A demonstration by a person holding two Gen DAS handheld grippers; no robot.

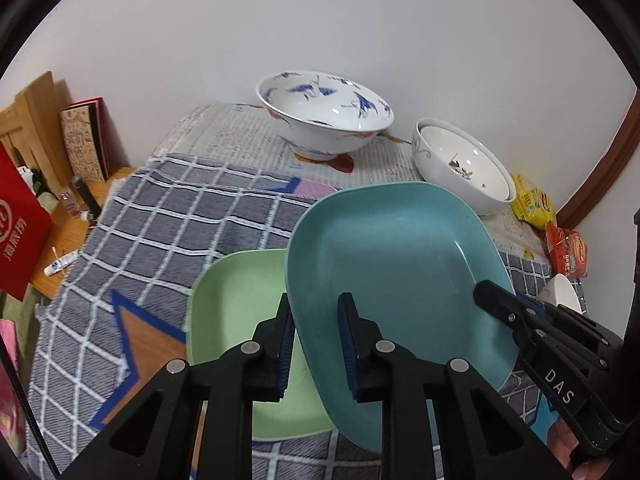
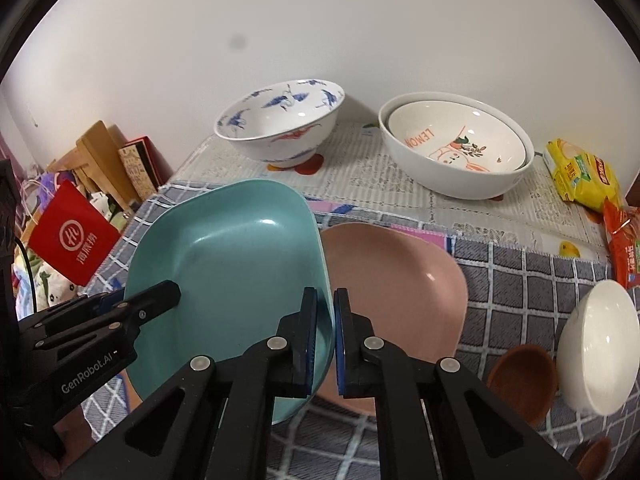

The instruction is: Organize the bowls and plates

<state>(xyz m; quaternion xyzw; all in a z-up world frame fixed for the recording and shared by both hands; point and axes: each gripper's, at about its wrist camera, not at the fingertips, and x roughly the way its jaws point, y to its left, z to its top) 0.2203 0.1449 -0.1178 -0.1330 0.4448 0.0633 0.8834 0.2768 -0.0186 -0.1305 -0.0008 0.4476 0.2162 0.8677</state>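
A teal rectangular plate (image 1: 392, 264) (image 2: 232, 264) hangs tilted above the checked cloth, held at two sides. My left gripper (image 1: 316, 340) is shut on its left rim, with the rim between the blue pads; in the right wrist view the same gripper (image 2: 170, 294) reaches over the plate's edge. My right gripper (image 2: 325, 332) is shut on the opposite rim, and its tip (image 1: 486, 294) shows in the left wrist view. Partly under the teal plate lie a green plate (image 1: 228, 312) to the left and a pink plate (image 2: 400, 280) to the right.
At the back wall stand a blue-patterned bowl (image 2: 280, 128) and two nested white bowls (image 2: 456, 148). A small white bowl (image 2: 596, 344) and a brown bowl (image 2: 524, 380) sit front right. Snack packets (image 2: 580, 176) lie far right, and a red bag (image 1: 20, 220) is left of the table.
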